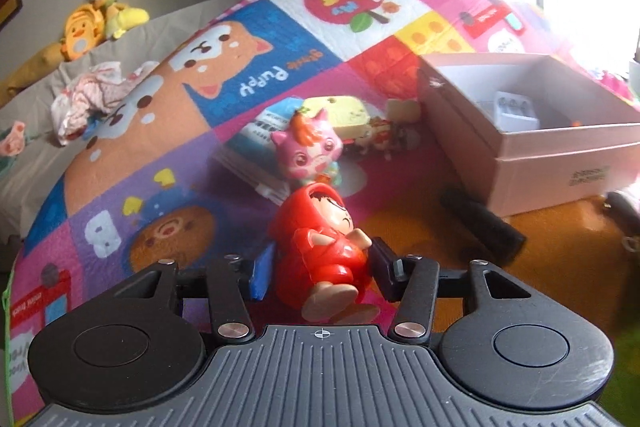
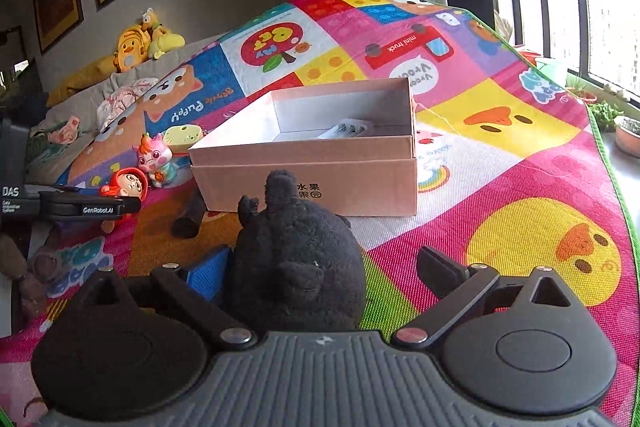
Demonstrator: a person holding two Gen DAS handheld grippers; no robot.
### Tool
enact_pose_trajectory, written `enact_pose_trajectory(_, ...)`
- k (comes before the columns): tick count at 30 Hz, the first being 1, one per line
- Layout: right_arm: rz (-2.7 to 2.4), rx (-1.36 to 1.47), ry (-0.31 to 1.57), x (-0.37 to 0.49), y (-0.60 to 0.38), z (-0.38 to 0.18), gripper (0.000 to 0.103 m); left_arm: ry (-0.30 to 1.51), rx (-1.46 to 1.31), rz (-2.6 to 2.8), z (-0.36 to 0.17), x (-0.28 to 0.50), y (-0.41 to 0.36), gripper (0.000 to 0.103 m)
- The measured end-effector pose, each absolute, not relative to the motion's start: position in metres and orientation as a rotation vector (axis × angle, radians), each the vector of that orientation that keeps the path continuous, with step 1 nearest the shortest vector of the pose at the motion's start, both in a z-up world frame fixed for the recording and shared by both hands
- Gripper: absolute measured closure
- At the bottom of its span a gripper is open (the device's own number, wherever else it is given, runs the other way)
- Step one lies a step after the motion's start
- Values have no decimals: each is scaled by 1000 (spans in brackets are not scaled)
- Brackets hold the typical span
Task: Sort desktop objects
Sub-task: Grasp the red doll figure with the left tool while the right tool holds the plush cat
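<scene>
My left gripper [image 1: 320, 267] is shut on a red hooded figurine [image 1: 320, 247] lying low over the play mat; both also show in the right wrist view, the figurine [image 2: 126, 183] at the left. A pink unicorn figurine [image 1: 308, 151] stands just beyond it, also in the right wrist view [image 2: 154, 159]. My right gripper [image 2: 324, 267] is open around a black plush toy [image 2: 296, 267]; its left pad touches the plush, the right finger [image 2: 436, 267] stands apart. The open pink box [image 2: 312, 163] sits ahead, also in the left wrist view [image 1: 560, 155].
A black cylinder [image 1: 482, 227] lies between the figurine and the box. A yellow toy [image 1: 340, 111] and small books [image 1: 256, 139] lie behind the unicorn. A white item [image 2: 348, 129] is in the box. Plush toys [image 2: 136, 43] sit by the wall.
</scene>
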State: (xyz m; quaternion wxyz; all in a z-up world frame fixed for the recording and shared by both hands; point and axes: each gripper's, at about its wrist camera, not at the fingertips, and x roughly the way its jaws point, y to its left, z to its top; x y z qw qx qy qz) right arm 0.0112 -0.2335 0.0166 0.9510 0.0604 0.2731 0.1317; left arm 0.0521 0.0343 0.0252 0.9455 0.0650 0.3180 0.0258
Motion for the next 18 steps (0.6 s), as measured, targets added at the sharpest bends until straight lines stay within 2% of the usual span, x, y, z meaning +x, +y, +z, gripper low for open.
enact_pose_trajectory(7,253,122,547,10,-233,16,2,649,72,-226,37,-10,-1,45)
enact_pose_trajectory(9,247,120,547,9,-232,16,0,651,91,-232,32,-18,-5,33)
enact_pose_trajectory(11,244,121,548,9,-233,16,0,662,104,-231,27,-21,-4,27)
enact_pose_trajectory(18,244,122,555,11,-233,16,0,690,97,-142,19,-21,17,17)
